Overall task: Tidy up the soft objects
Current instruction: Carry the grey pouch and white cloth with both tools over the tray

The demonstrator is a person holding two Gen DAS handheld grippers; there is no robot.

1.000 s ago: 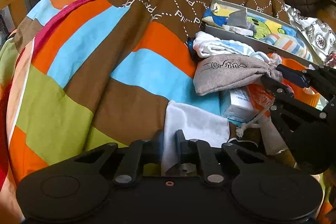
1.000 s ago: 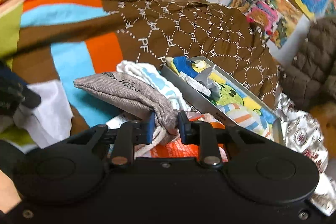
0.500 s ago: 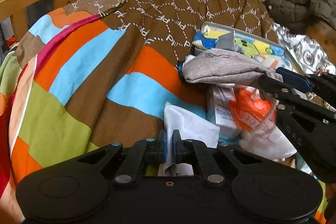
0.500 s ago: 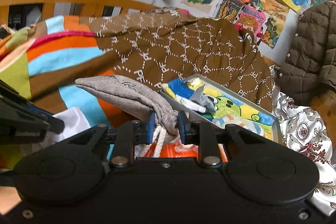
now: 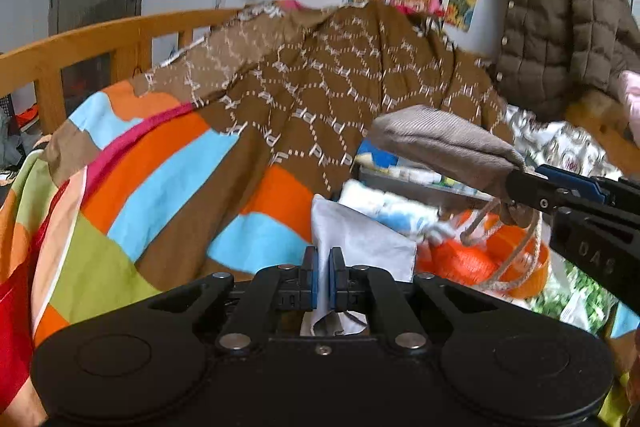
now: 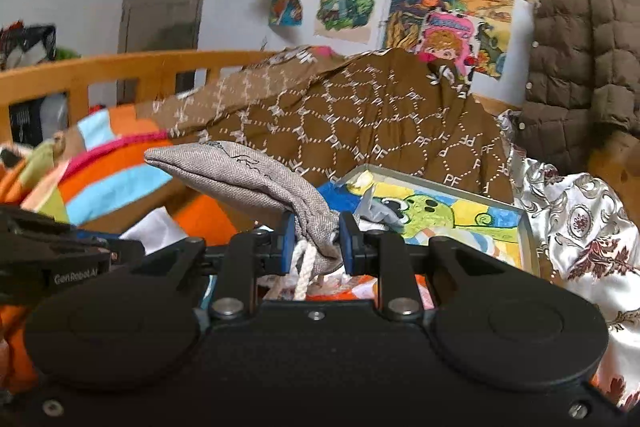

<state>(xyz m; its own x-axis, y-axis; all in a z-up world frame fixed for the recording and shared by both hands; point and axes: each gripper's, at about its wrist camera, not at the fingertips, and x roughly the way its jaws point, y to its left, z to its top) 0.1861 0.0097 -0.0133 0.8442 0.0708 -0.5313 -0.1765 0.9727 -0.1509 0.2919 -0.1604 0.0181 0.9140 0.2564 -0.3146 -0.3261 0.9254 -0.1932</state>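
A grey-brown drawstring pouch (image 6: 256,179) hangs in the air, pinched at its gathered neck by my right gripper (image 6: 314,243), which is shut on it; its white cord dangles below. From the left wrist view the same pouch (image 5: 440,143) sticks out leftward from the right gripper (image 5: 532,191). My left gripper (image 5: 323,279) is shut on a white cloth (image 5: 360,247), lifted above the striped blanket (image 5: 160,187). A shallow grey box with a cartoon-printed lining (image 6: 452,211) lies on the bed behind the pouch.
A brown patterned quilt (image 6: 380,131) is heaped at the back. An orange bag (image 5: 480,263) and a white-and-blue towel (image 5: 384,207) lie under the pouch. A wooden bed rail (image 5: 100,43) runs along the left. A brown padded jacket (image 6: 580,59) hangs at right above silvery floral fabric (image 6: 580,227).
Both grippers have risen and tilted up, so the wall and posters now show. The pouch has lifted clear of the pile; the white cloth has come up with the left gripper.
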